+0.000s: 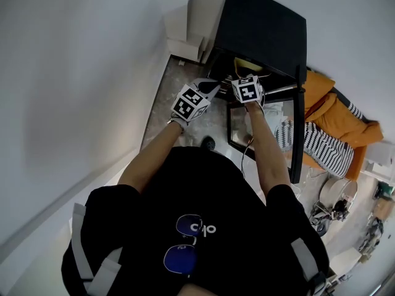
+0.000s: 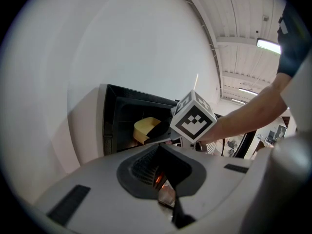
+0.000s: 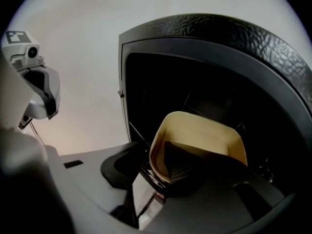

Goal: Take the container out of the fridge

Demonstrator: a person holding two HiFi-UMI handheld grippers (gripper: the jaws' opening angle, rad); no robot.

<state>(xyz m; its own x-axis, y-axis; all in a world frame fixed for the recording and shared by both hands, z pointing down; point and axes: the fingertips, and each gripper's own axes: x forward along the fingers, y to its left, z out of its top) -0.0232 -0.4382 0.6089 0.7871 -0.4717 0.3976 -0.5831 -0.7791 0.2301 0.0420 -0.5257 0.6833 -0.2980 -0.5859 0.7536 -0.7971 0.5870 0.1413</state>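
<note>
Plainly, from the head view, the fridge [image 1: 262, 26] stands on the floor with its door [image 1: 300, 122] swung wide, and both of the person's arms reach toward the opening. The left claw [image 1: 207, 90] hangs just outside the fridge front. The right claw [image 1: 247, 82] is pushed in toward the yellow container [image 1: 245, 65], which sits inside the compartment; its tips are hidden behind its own marker cube. In the left gripper view the left claw's jaws lie together along a narrow seam with nothing between them, and one dark jaw of the right claw can be seen reaching into the container's mouth. In the right gripper view the right claw's jaws stand wide apart astride the container's near wall, one inside the tub and one outside, not pressing on it. Judged progress: door opened and approach made; the grip, the lift and the withdrawal remain. Not verifiable: what the container rests on, whether it holds anything, and whether a pad already touches the wall, as the dark interior swallows detail.
</note>
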